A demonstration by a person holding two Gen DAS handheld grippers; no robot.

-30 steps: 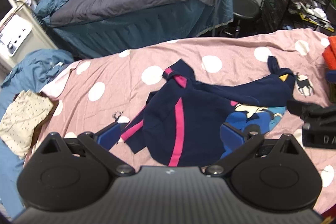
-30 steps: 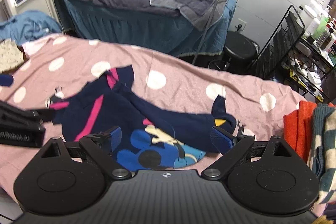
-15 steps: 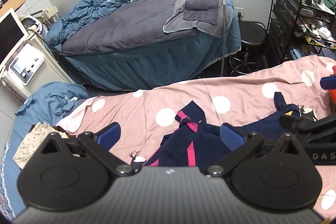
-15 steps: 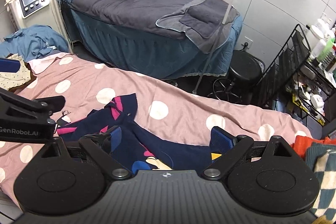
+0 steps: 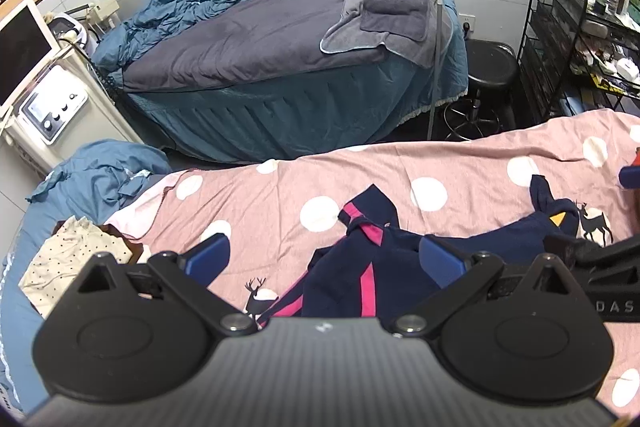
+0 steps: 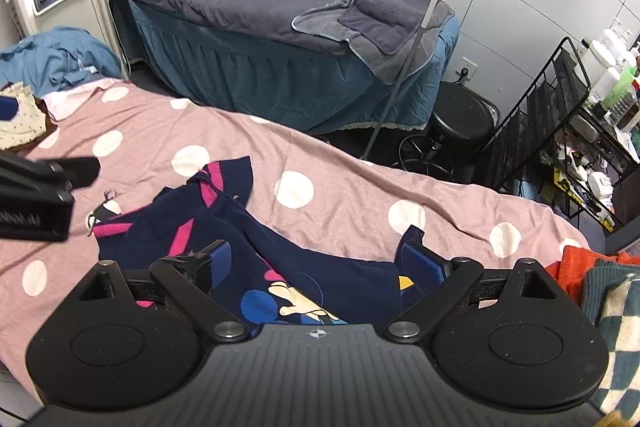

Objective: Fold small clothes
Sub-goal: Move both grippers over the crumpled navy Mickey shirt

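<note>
A small navy garment (image 5: 360,267) with pink stripes and a cartoon print lies crumpled on the pink polka-dot bedsheet (image 5: 400,163). It also shows in the right wrist view (image 6: 280,251) on the same sheet (image 6: 340,187). My left gripper (image 5: 324,255) is open and empty, held above the garment's left part. My right gripper (image 6: 316,259) is open and empty above the cartoon print. The right gripper's body shows at the right edge of the left wrist view (image 5: 600,267).
A folded cream dotted cloth (image 5: 68,259) lies at the bed's left end. Orange and checked knitwear (image 6: 600,287) is piled at the right end. Beyond the bed stand a blue massage bed (image 5: 280,67), a black stool (image 5: 488,67) and a wire rack (image 5: 560,39).
Both grippers have risen and pulled back from the garment, so the cameras see more of the room. Both stay open and empty; the garment has not moved.
</note>
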